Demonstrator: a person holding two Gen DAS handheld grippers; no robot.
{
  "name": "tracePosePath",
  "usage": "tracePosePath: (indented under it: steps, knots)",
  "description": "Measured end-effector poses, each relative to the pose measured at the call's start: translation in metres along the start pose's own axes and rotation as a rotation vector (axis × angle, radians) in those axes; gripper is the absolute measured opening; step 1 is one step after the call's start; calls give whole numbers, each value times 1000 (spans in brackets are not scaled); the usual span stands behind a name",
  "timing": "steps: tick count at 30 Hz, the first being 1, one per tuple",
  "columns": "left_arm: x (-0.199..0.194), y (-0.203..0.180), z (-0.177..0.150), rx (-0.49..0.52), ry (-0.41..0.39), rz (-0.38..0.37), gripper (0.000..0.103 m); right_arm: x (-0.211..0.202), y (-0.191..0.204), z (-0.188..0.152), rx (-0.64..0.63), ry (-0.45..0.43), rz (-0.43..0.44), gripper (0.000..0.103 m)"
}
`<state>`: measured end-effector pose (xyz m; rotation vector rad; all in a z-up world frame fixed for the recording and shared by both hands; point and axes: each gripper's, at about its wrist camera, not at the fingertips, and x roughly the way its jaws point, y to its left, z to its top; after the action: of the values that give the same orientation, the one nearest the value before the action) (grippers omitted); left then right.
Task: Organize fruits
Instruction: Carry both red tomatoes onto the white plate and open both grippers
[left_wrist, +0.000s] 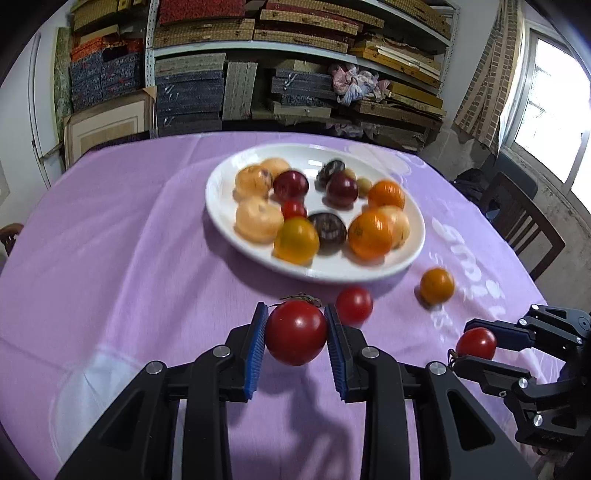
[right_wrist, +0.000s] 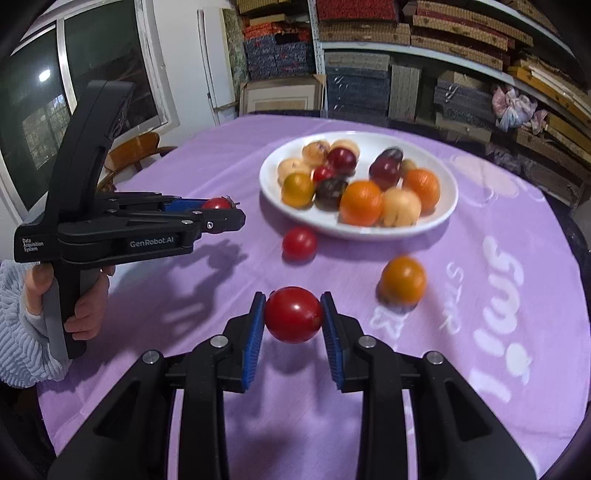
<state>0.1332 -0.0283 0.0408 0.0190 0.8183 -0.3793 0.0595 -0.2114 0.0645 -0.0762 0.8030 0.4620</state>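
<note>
Both tools are loaded right now. The left tool (left_wrist: 296, 332) is clamped on a red tomato (left_wrist: 296, 331) with its green stem cap on top, the blue pads (left_wrist: 256, 350) pressing its two sides, and it's held up off the purple tablecloth (left_wrist: 110, 258). The right tool (right_wrist: 293, 315) is closed on a second tomato (right_wrist: 293, 315), gripped across its middle the same way. From the left view you can see that one too, pinched out at the right edge.

The white plate (left_wrist: 221, 199) sits further back on the table and is already piled with oranges, dark plums and some pale peachy fruit, though it's blurry so I wouldn't swear to every type. Two pieces are loose on the cloth just in front of the plate: a small red tomato (right_wrist: 299, 242) and an orange (right_wrist: 403, 279).

Handling-wise, my guess is these tomatoes are light but smooth-skinned and soft, so too much squeeze would bruise or split them, and too little lets them slide out between the pads. Gripping across the widest part, like both tools are doing, looks like the safe spot. The orange should be firmer and more forgiving. On the plate there isn't much bare room left, so a tomato set down carelessly could roll off the pile.
</note>
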Motion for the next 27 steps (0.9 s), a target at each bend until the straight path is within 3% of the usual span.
tracePosePath:
  steps: [5,10,18,27]
  knots:
    - [14,-8,88,2,-52,39,31,-15,-20,58,-2,-110,-81,30]
    - [62,-17,148,-12,-26,76,31,19,-35,91,-15,-107,-131,30]
    - [150,-11,161,-54,127,52,31,97,-64,118,14,5,-99,30]
    - [167,-14,155,-33,127,48,37,129,-77,118,44,41,-81,32]
